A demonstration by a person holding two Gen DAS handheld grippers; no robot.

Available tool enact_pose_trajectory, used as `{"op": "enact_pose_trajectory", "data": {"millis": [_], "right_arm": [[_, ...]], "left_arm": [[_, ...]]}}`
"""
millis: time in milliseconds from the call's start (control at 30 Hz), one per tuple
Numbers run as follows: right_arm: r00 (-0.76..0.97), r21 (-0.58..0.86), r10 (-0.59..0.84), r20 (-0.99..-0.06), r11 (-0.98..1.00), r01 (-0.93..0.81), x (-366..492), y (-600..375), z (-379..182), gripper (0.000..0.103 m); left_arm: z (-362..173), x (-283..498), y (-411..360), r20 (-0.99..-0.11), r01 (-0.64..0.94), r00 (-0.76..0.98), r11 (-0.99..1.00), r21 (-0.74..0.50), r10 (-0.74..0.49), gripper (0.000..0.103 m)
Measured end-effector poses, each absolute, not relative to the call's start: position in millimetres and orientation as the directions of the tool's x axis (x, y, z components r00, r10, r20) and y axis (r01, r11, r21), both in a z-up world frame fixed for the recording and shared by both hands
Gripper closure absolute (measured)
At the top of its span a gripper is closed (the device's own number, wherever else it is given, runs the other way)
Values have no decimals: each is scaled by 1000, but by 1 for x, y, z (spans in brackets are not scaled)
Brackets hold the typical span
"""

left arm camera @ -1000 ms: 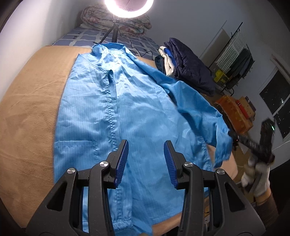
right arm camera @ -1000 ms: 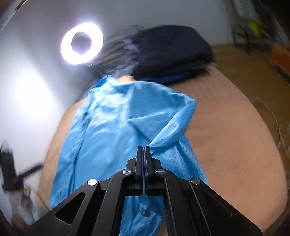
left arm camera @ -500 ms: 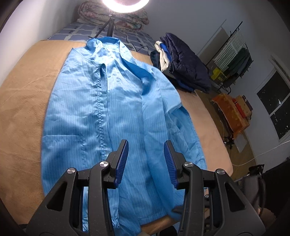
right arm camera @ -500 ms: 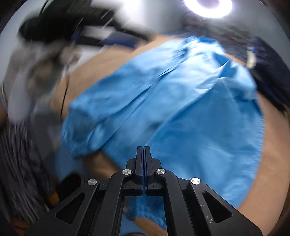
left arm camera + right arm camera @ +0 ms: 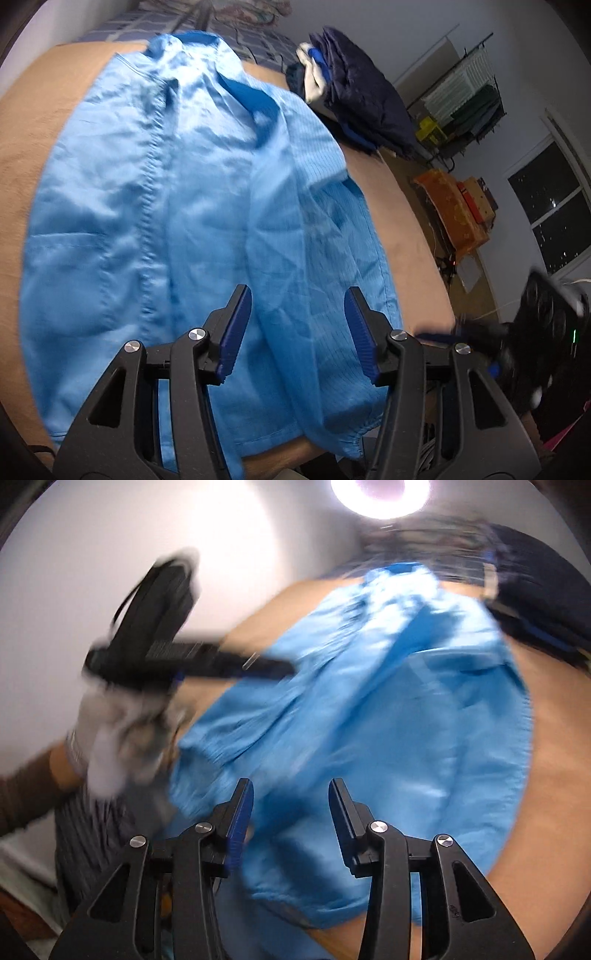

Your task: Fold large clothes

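A large light-blue coat point(image 5: 184, 203) lies front-up on the tan blanket point(image 5: 26, 155), collar at the far end. Its right sleeve point(image 5: 317, 258) is laid back over the body. My left gripper point(image 5: 297, 295) hovers over the coat's lower half. Its jaws are opening, with cloth beneath them but nothing pinched. In the right wrist view the same coat point(image 5: 388, 720) is blurred. My right gripper point(image 5: 290, 786) is above the hem. Its jaws are opening too, and nothing is gripped. A gloved hand point(image 5: 110, 738) holds the left tool at upper left.
A pile of dark navy clothes point(image 5: 362, 92) sits at the bed's far right corner. A ring light point(image 5: 380, 494) glares beyond the collar. Off the bed's right side are a clothes rack point(image 5: 469, 85), an orange box point(image 5: 454, 210) and a window point(image 5: 550, 206).
The right gripper carried the sleeve across, let it go and opened; the sleeve now lies over the coat's front. The left gripper sank closer to the coat and spread wider.
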State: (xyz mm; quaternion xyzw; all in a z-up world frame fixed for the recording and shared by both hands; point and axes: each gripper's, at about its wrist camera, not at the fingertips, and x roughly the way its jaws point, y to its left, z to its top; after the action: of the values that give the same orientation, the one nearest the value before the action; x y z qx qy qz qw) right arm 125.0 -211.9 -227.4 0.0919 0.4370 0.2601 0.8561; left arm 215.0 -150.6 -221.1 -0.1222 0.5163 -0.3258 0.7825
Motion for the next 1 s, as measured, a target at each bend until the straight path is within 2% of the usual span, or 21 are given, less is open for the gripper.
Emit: {"op": "enact_pose_trajectory", "data": {"millis": [133,300,367,433,467,500,533,700,933,1000], "right_arm": [[558,355,411,-721,910,-212,158,-249,-243,62],[570,498,457,-683,862,-93,207,-282,-258,62],[574,562,485,-659,826,-53,227,-291,-263,61],[577,606,507,-640,795,-27,240,-298,-268,58],[579,611,506,-639,792,-18,246,-301,-270,56],[581,606,495,-646,796,-4,256,-301,-272,55],[582,601,485,-653,799,9,264,-302,-275,55],[591,616,454,-667,783,93,292,-318,-291,55],[621,720,501,-603,676,154,328,-331,-315,56],[618,739,528,-583,660,133,337,-328,-316,72]], "left_arm": [[-232,211,-179,-768,422,246,779,-464,-591,50],[-249,222,-193,-808,390,256,822,-416,-531,50],[-257,231,-190,-808,360,245,824,-437,-536,59],[-262,237,-188,-809,345,232,824,-450,-540,78],[-264,240,-188,-810,344,230,824,-451,-540,82],[-265,242,-186,-812,343,236,828,-444,-533,94],[-267,243,-185,-817,341,241,834,-433,-523,98],[-274,245,-175,-825,329,235,841,-429,-513,102],[-281,236,-162,-829,317,191,832,-454,-525,103],[-282,230,-158,-830,320,179,829,-458,-528,103]]}}
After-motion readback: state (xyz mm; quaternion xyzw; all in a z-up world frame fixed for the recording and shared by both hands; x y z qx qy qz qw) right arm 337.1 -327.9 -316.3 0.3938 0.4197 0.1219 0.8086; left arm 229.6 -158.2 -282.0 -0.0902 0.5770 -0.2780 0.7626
